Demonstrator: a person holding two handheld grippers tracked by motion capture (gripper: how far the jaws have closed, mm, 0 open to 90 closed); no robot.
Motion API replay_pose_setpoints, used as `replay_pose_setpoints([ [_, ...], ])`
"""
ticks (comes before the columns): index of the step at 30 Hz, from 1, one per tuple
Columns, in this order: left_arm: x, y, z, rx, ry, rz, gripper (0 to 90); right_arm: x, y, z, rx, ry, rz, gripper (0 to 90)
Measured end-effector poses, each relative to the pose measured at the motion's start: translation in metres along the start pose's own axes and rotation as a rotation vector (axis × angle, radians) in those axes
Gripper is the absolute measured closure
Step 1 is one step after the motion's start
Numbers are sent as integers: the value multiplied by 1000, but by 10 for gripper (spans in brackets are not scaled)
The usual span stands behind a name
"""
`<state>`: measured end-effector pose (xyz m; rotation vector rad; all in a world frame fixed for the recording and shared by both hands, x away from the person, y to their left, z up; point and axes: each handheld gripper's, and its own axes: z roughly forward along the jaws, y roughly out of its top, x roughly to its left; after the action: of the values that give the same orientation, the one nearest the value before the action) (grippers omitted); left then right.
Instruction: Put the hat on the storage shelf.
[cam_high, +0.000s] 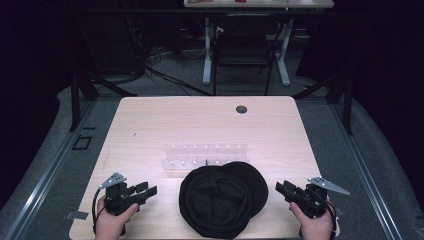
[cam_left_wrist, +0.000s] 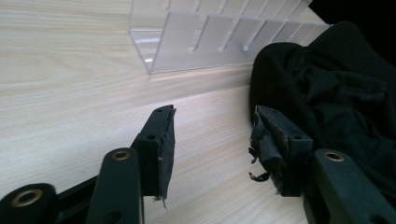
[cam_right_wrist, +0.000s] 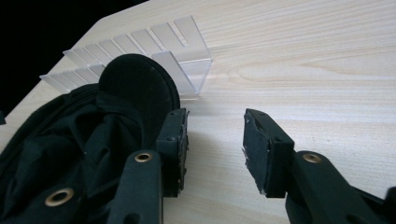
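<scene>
Your left gripper (cam_high: 150, 191) sits low near the left front edge of the table (cam_high: 150, 120). Its jaws are wide open and nothing is in them. Your right gripper (cam_high: 281, 188) sits near the right front edge. Its jaws are wide open too, and they hold nothing. Both point in at the black hat (cam_high: 220, 197). The hat lies flat on the table between them, close to your side. It is near both grippers, but neither one touches it. Just behind the hat is a clear rack (cam_high: 205, 155), and the hat's back edge lies over it.
</scene>
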<state>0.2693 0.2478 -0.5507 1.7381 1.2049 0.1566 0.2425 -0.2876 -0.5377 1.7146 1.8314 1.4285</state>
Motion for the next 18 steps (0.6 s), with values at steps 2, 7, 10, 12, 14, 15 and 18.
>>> replay_pose_setpoints([
  [2, -1, 0, 0, 4, -9, 3, 553, -1, 0, -1, -2, 3, 3, 603],
  [7, -8, -1, 4, 10, -28, 19, 590, -1, 1, -1, 4, 10, 12, 608],
  [10, -10, -2, 6, 12, -43, 7, 602, -1, 1, -1, 5, 14, 13, 608],
  [12, -13, -3, 6, 9, -50, 15, 610, 0, 1, 0, 7, 17, 10, 609],
  [14, -14, -3, 5, 8, -53, 23, 615, 2, 1, 0, 1, 26, 11, 607],
  [15, -15, -3, 5, 1, -55, 22, 617, 3, 2, 1, 2, 29, 6, 605],
  [18, -15, -3, 5, 8, -54, 21, 617, 7, 2, 4, 7, 45, 2, 596],
])
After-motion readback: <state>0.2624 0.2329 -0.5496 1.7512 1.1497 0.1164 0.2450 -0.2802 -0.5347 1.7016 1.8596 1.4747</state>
